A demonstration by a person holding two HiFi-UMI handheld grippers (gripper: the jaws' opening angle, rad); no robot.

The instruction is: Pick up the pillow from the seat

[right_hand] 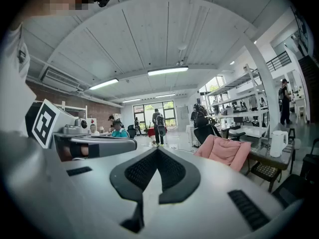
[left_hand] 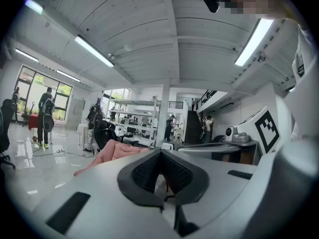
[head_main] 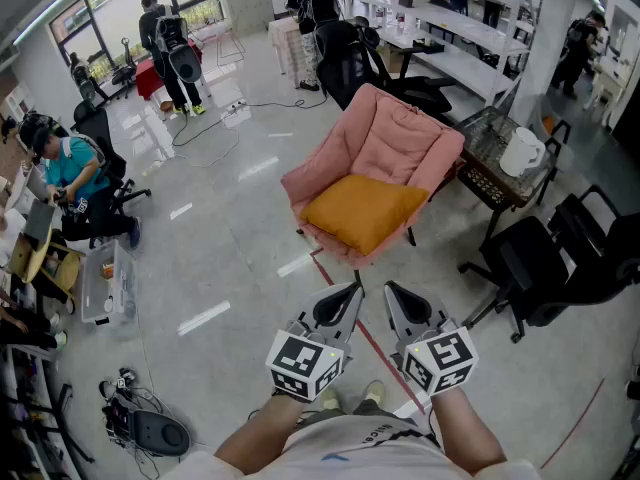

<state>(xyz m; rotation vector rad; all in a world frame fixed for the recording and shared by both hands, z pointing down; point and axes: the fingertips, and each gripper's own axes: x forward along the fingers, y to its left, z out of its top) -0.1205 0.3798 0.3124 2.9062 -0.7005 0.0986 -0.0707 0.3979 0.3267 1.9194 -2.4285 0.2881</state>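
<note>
Jaws pressed together, empty, on left gripper point(head_main: 354, 290) and right gripper point(head_main: 391, 291) could push the mustard-yellow square fabric pillow point(head_main: 362, 211) off the pink padded armchair's point(head_main: 400, 133) front edge.

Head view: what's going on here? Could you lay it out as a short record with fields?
pink armchair: stands ahead of the person
pillow: orange, lying on its seat, untouched
left gripper: jaws shut, empty, short of the chair
right gripper: jaws shut, empty, beside the left one
white kettle: on a dark side table next to the chair
</note>
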